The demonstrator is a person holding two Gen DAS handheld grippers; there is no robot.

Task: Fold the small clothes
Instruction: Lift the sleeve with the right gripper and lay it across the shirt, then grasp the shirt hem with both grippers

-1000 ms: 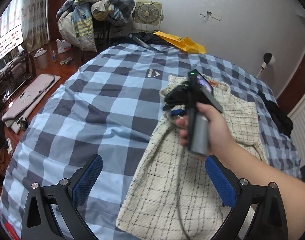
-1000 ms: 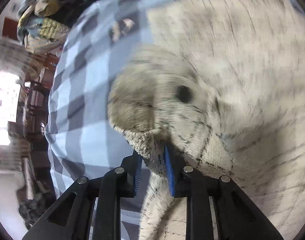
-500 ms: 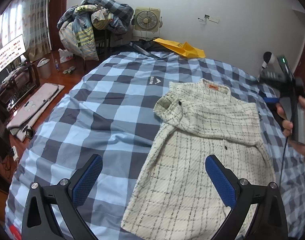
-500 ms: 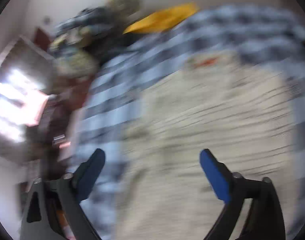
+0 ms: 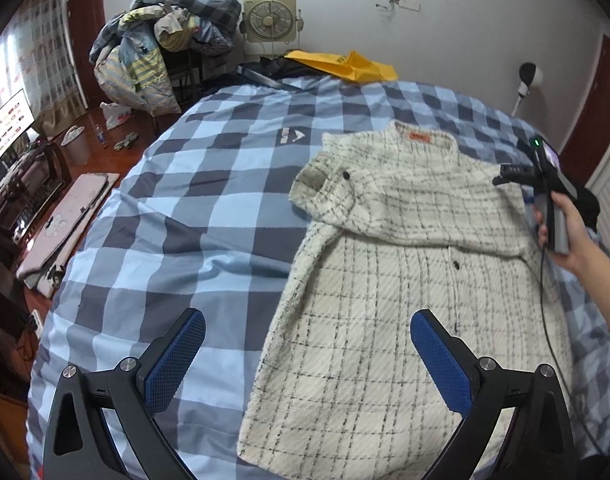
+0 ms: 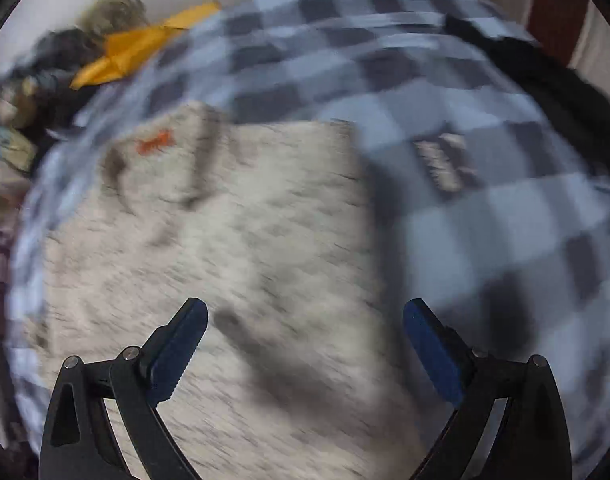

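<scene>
A cream checked jacket (image 5: 405, 280) lies flat on the blue checked bedcover (image 5: 193, 200), collar with an orange label (image 5: 421, 136) at the far end. One sleeve lies folded across the chest, its cuff (image 5: 317, 176) at the jacket's left edge. My left gripper (image 5: 307, 320) hovers open over the jacket's near left hem, with nothing between its pads. A hand (image 5: 561, 220) holds the right gripper over the jacket's far right shoulder. In the blurred right wrist view, my right gripper (image 6: 305, 306) stands wide open above the jacket (image 6: 225, 240), empty.
A yellow bag (image 5: 345, 66) and dark items lie at the bed's far end. A dark garment (image 6: 545, 68) sits at the bed's right edge. A chair piled with clothes (image 5: 165, 40) and a fan (image 5: 269, 18) stand beyond. Floor and a mat (image 5: 65, 224) are on the left.
The right gripper let go of the sleeve cuff, opened wide and swung right across the jacket. The sleeve now lies folded over the chest. The left gripper shifted slightly.
</scene>
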